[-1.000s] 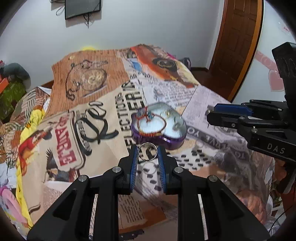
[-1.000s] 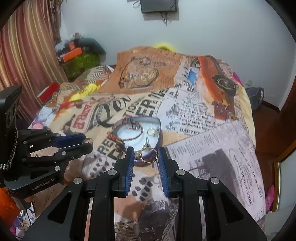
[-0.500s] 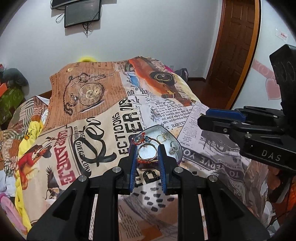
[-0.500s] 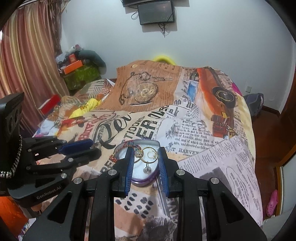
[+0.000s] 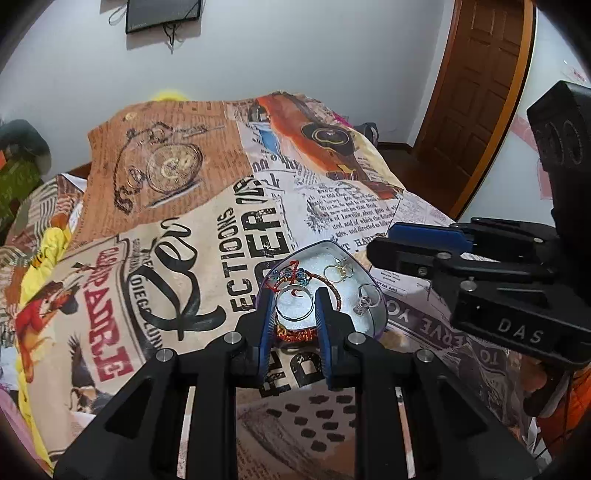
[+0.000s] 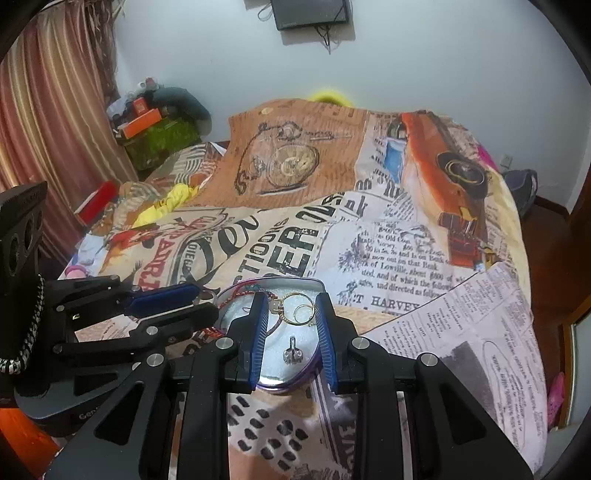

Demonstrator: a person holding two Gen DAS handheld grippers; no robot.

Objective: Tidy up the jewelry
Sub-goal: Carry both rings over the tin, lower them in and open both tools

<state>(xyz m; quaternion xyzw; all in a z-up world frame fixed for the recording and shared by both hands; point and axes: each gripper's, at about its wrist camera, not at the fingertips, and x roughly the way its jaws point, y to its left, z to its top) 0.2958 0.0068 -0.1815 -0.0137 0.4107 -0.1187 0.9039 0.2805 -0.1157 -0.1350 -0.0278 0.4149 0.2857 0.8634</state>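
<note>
A purple heart-shaped tin lies open on the bed; it also shows in the right wrist view. In it lie a red braided bracelet, a gold ring and a silver ring. My left gripper is shut on a silver ring and holds it over the tin. My right gripper is shut on a gold ring over the tin, above a silver ring. Each gripper shows in the other's view, the right one and the left one.
A bedspread with newspaper, pocket-watch and car prints covers the bed. A brown door stands at the right. Curtains and a cluttered green pile stand at the left. A dark screen hangs on the white wall.
Both grippers have drawn back and risen with their rings, so the tin sits lower and nearer between the fingers. Both stay shut.
</note>
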